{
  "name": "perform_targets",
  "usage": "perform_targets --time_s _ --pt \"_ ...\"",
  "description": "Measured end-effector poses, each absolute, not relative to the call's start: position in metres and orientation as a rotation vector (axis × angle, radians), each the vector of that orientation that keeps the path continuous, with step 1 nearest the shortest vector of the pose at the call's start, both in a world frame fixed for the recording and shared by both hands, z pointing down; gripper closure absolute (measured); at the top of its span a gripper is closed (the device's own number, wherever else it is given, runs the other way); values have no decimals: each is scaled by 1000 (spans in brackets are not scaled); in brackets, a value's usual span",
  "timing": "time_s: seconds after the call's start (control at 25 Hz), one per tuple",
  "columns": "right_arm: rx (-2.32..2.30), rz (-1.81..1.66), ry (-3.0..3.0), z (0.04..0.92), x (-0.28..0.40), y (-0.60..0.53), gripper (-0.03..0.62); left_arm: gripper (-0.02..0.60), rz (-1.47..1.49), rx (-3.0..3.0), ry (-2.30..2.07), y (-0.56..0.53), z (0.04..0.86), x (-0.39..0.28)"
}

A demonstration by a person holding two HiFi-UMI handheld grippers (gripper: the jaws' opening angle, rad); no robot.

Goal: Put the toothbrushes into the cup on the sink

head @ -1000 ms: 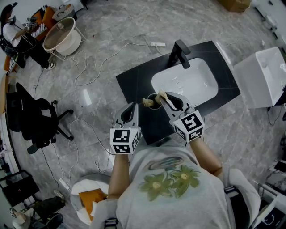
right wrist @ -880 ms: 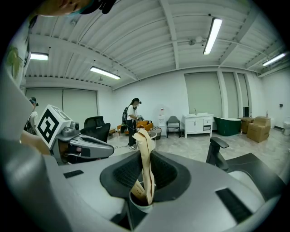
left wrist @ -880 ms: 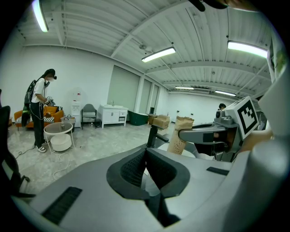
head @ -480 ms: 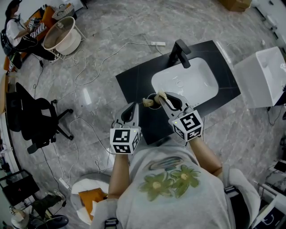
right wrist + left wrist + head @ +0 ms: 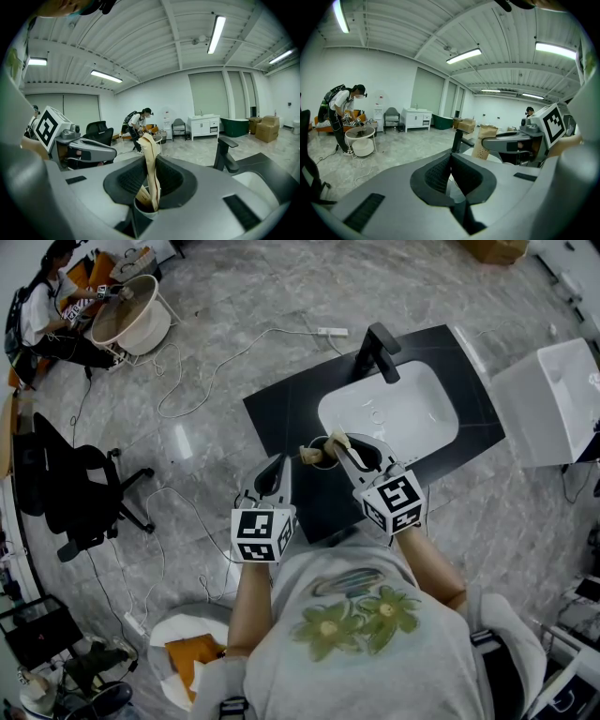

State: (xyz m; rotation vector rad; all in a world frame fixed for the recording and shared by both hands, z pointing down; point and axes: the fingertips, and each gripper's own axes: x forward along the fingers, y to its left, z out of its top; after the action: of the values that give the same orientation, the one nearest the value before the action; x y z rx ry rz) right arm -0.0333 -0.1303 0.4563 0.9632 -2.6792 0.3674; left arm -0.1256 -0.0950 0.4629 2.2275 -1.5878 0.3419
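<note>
A dark cup (image 5: 322, 455) stands on the black counter (image 5: 281, 413), just in front of the white basin (image 5: 394, 413). My right gripper (image 5: 342, 448) is shut on a beige toothbrush (image 5: 151, 164) that stands upright with its lower end inside the cup (image 5: 144, 207). A second beige toothbrush (image 5: 309, 455) leans leftward in the cup. To the cup's left, over the counter's front edge, my left gripper (image 5: 279, 461) is shut with nothing between its jaws (image 5: 451, 161). The left gripper view shows the held toothbrush (image 5: 485, 140) beside the right gripper (image 5: 520, 140).
A black faucet (image 5: 378, 351) stands behind the basin. A white box-shaped unit (image 5: 553, 399) sits to the right. On the floor to the left are a black office chair (image 5: 75, 488), loose cables (image 5: 197, 381), and a round tub (image 5: 131, 310) with a person beside it.
Both grippers and the toothbrushes stay as they were. Only the person at the far left by the tub has shifted position.
</note>
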Motion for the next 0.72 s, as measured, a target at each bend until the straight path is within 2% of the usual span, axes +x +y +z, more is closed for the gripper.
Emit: perform_targets --time_s 0.72 --pt "957 429 -2654 470 -32 -129 517 563 356 2226 -1592 -92 462 -126"
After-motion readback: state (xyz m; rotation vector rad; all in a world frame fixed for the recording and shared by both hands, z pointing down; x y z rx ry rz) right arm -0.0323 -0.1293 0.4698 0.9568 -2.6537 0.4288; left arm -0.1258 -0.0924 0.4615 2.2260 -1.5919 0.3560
